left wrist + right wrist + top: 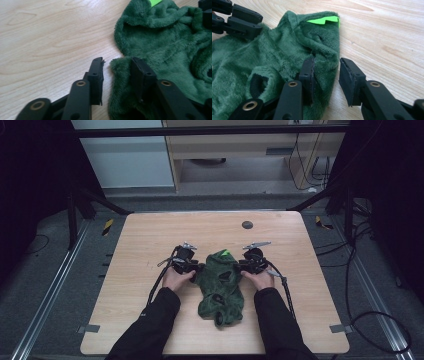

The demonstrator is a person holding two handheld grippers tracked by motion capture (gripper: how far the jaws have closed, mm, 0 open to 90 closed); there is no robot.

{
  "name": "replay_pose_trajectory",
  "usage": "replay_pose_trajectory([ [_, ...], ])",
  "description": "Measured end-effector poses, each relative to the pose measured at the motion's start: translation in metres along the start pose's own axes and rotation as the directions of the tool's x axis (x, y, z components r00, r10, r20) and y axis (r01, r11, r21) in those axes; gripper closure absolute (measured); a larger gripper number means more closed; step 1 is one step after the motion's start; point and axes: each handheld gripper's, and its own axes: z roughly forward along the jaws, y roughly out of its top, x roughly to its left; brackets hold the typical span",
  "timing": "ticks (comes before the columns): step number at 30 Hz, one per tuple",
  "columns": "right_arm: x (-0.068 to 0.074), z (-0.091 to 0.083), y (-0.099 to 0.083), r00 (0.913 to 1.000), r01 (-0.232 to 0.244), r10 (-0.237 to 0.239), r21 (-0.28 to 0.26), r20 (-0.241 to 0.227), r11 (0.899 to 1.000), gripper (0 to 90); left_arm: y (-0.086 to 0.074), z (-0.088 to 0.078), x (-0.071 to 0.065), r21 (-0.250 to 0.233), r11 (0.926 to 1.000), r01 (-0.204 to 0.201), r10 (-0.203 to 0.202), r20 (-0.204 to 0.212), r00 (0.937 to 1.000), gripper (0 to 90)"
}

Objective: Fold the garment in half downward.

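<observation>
Green plush fleece garment (220,287) lies crumpled on the pale wooden worktop (150,240) between both tongs, left tongs (117,72) and right tongs (326,72) gaping astride its side edges, so closing on the fabric looks next.
</observation>
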Motion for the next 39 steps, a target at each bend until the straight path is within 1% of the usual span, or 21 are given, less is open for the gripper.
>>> replay_pose_trajectory([
  [1, 0.001, 0.002, -0.001, 1.0000, 0.004, -0.004, 0.016, 0.000, 1.000, 66.3, 0.000, 0.001, -0.001, 0.005, 1.0000, -0.001, 0.001, 0.001, 1.0000, 65.6],
  [3, 0.001, 0.003, -0.002, 1.0000, 0.009, -0.009, 0.027, -0.002, 1.000, 67.6, 0.000, 0.000, -0.003, 0.010, 0.9999, -0.002, 0.002, -0.001, 1.0000, 67.4],
  [6, 0.000, 0.004, -0.003, 1.0000, 0.008, -0.008, 0.029, -0.005, 1.000, 69.2, 0.001, 0.001, -0.005, 0.015, 0.9999, -0.007, 0.007, -0.001, 1.0000, 72.3],
  [7, 0.000, 0.004, -0.003, 1.0000, 0.007, -0.007, 0.032, -0.007, 0.999, 70.1, 0.001, 0.001, -0.006, 0.018, 0.9998, -0.009, 0.009, -0.003, 1.0000, 72.3],
  [9, 0.001, 0.005, -0.003, 0.9999, 0.013, -0.013, 0.040, -0.007, 0.999, 74.6, 0.001, 0.001, -0.008, 0.027, 0.9995, -0.019, 0.019, -0.006, 0.9998, 75.3],
  [12, 0.002, 0.005, -0.003, 0.9997, 0.022, -0.021, 0.045, -0.011, 0.999, 77.4, 0.001, 0.002, -0.009, 0.031, 0.9993, -0.021, 0.022, -0.007, 0.9997, 77.1],
  [13, 0.002, 0.006, -0.004, 0.9995, 0.032, -0.031, 0.055, -0.010, 0.998, 81.2, 0.001, 0.002, -0.010, 0.032, 0.9992, -0.022, 0.023, -0.013, 0.9997, 78.6],
  [16, 0.003, 0.006, -0.004, 0.9995, 0.030, -0.029, 0.055, -0.012, 0.998, 83.9, 0.002, 0.002, -0.012, 0.035, 0.9990, -0.027, 0.028, -0.021, 0.9994, 81.1],
  [17, 0.004, 0.006, -0.004, 0.9993, 0.038, -0.037, 0.051, -0.006, 0.998, 85.4, 0.003, 0.001, -0.013, 0.032, 0.9990, -0.033, 0.034, -0.024, 0.9991, 83.1],
  [18, 0.004, 0.006, -0.004, 0.9993, 0.038, -0.037, 0.051, -0.006, 0.998, 85.4, 0.003, 0.001, -0.013, 0.032, 0.9990, -0.033, 0.034, -0.024, 0.9991, 83.6],
  [19, 0.004, 0.005, -0.003, 0.9992, 0.039, -0.039, 0.047, -0.002, 0.998, 86.0, 0.003, 0.000, -0.014, 0.030, 0.9987, -0.042, 0.043, -0.026, 0.9988, 83.9],
  [24, 0.005, 0.001, 0.000, 0.9987, 0.050, -0.050, 0.019, 0.007, 0.999, 86.4, 0.005, -0.005, -0.016, 0.003, 0.9990, -0.045, 0.045, -0.020, 0.9988, 84.8],
  [27, 0.005, -0.006, 0.003, 0.9983, 0.057, -0.057, -0.013, 0.008, 0.998, 86.7, 0.007, -0.013, -0.019, -0.018, 0.9981, -0.059, 0.058, -0.017, 0.9981, 85.0],
  [30, 0.006, -0.009, 0.004, 0.9983, 0.058, -0.058, -0.022, 0.007, 0.998, 86.7, 0.009, -0.017, -0.021, -0.028, 0.9977, -0.062, 0.061, -0.015, 0.9980, 85.0],
  [33, 0.009, -0.015, 0.006, 0.9974, 0.072, -0.072, -0.046, 0.003, 0.996, 86.7, 0.013, -0.026, -0.025, -0.052, 0.9961, -0.072, 0.071, -0.017, 0.9973, 85.1],
  [34, 0.009, -0.015, 0.006, 0.9974, 0.072, -0.072, -0.046, 0.003, 0.996, 86.7, 0.013, -0.026, -0.025, -0.052, 0.9961, -0.072, 0.071, -0.017, 0.9973, 85.1],
  [35, 0.009, -0.018, 0.008, 0.9972, 0.075, -0.075, -0.058, 0.003, 0.996, 86.7, 0.015, -0.029, -0.026, -0.060, 0.9953, -0.077, 0.076, -0.018, 0.9970, 85.1],
  [36, 0.009, -0.020, 0.008, 0.9972, 0.074, -0.074, -0.063, 0.003, 0.995, 86.8, 0.015, -0.029, -0.026, -0.060, 0.9953, -0.077, 0.076, -0.018, 0.9970, 85.1],
  [37, 0.010, -0.022, 0.009, 0.9972, 0.075, -0.075, -0.072, 0.000, 0.995, 86.7, 0.017, -0.034, -0.029, -0.068, 0.9937, -0.088, 0.087, -0.018, 0.9960, 85.1],
  [38, 0.010, -0.022, 0.009, 0.9972, 0.075, -0.075, -0.072, 0.000, 0.995, 86.7, 0.017, -0.034, -0.029, -0.068, 0.9937, -0.088, 0.087, -0.018, 0.9960, 85.1],
  [39, 0.011, -0.027, 0.011, 0.9964, 0.084, -0.085, -0.081, 0.001, 0.993, 86.7, 0.019, -0.040, -0.031, -0.080, 0.9924, -0.094, 0.093, -0.018, 0.9955, 85.1],
])
